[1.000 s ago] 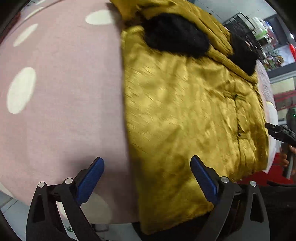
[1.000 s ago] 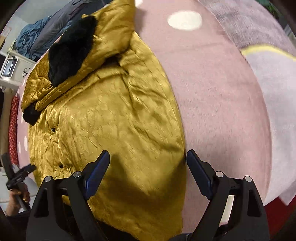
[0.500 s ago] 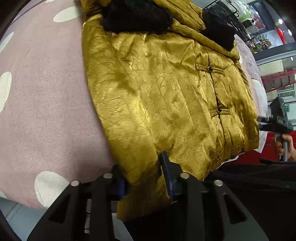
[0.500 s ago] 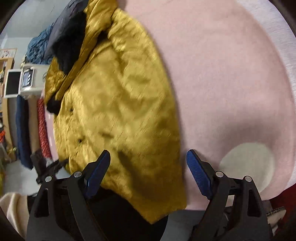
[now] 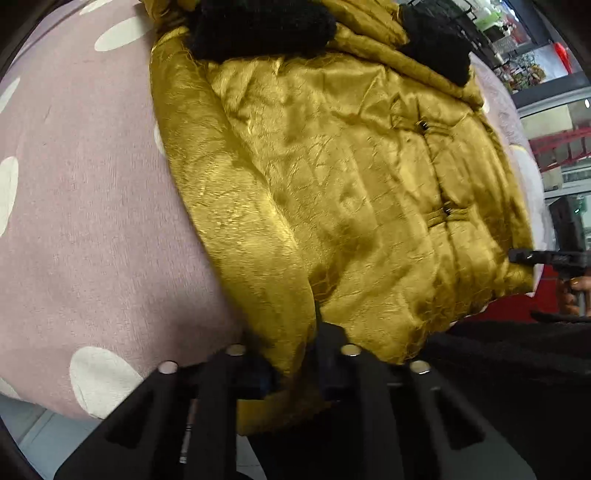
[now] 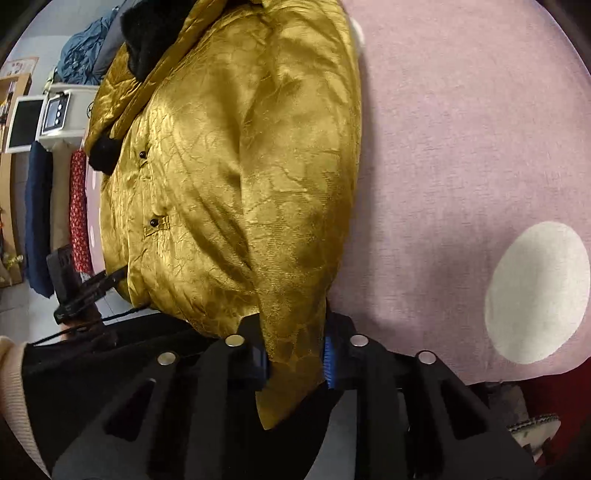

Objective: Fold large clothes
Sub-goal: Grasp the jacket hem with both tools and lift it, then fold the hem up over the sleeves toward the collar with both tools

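Note:
A shiny golden-yellow jacket (image 5: 332,192) with black furry trim (image 5: 258,26) lies on a pink cloth with white dots (image 5: 92,184). It also shows in the right wrist view (image 6: 240,166), with its trim (image 6: 147,40) at the far end. My left gripper (image 5: 293,365) is shut on the jacket's near hem at its left corner. My right gripper (image 6: 295,362) is shut on the near hem at the right corner. Each gripper shows small at the other view's edge: the right one (image 5: 546,256), the left one (image 6: 88,291).
The pink dotted cloth (image 6: 461,147) ends just before me, with floor below. Dark clothes (image 6: 85,51), a white appliance (image 6: 59,110) and hanging garments (image 6: 37,218) stand at the left. A black garment (image 5: 517,369) lies under the grippers. Shop racks (image 5: 517,22) stand at the far right.
The left gripper closed on the left hem corner by half a second ago. The right gripper was open until then and has now closed on the right hem corner.

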The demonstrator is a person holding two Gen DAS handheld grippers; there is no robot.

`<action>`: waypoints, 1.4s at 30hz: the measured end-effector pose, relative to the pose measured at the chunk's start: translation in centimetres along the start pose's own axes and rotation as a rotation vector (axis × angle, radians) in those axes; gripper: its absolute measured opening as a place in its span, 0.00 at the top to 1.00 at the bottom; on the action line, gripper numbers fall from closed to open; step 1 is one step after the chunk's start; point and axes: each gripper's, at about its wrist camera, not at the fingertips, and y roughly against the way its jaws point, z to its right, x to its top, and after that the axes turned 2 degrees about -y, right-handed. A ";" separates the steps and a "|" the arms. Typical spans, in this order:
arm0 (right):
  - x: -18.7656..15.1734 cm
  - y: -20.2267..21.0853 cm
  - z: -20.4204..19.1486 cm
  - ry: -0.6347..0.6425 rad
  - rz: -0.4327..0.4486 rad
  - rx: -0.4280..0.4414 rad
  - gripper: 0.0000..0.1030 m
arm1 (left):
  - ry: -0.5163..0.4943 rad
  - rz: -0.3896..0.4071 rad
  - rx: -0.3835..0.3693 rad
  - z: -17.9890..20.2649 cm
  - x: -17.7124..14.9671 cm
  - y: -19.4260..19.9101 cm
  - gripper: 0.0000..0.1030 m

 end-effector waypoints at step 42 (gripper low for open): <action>23.3 12.1 -10.2 -0.105 0.471 0.326 0.88 | 0.174 0.386 -0.006 -4.7 23.1 14.4 0.87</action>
